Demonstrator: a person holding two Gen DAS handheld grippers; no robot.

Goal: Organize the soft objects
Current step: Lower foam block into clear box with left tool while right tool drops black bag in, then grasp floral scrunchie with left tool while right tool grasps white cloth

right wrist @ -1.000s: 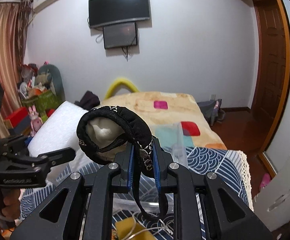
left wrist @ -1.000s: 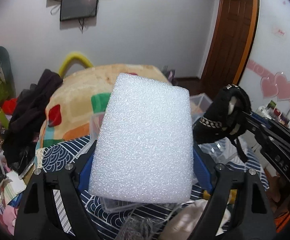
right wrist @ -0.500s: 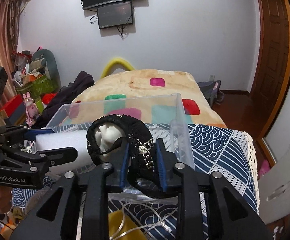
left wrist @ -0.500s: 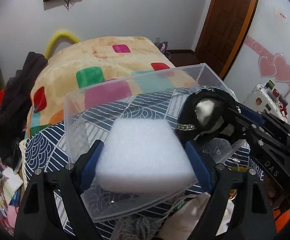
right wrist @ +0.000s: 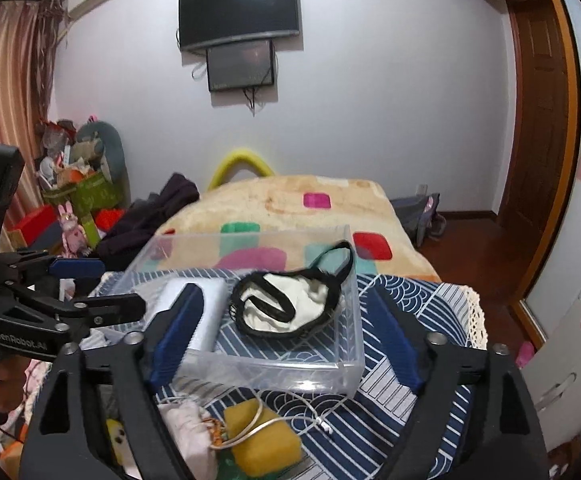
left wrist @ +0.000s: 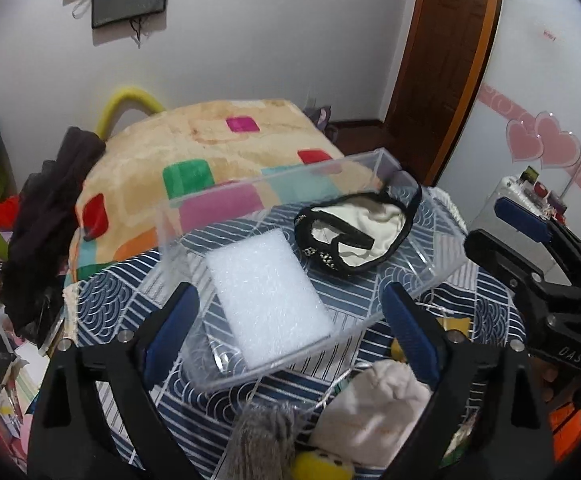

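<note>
1. From my left claw's camera: my left claw [left wrist: 290,320] is wide open and holds nothing. A second ago it was squeezing the white foam block [left wrist: 268,300]. Now the block lies flat on the floor of the clear box [left wrist: 378,160], near the 7 o'clock corner. The black and white cloth thing [left wrist: 356,234] lies in the box too, at about 2 o'clock from the block, just beside it. My right claw [left wrist: 530,236] shows at 3 o'clock, off to the side of the box.

2. From my right claw's camera: my right claw [right wrist: 286,328] is open and empty as well. A second ago it was pinching the cloth thing [right wrist: 290,306]. Now that sits in the middle of the box [right wrist: 274,376], with one strap hanging over the far wall at 1 o'clock. The foam block [right wrist: 210,312] is at 9 o'clock from it. My left claw [right wrist: 90,292] waits at 9 o'clock.

3. So I think two soft things are put away. A yellow sponge [right wrist: 260,436] and a white pouch [right wrist: 188,436] lie outside the box at 6 o'clock. I guess those come next.
</note>
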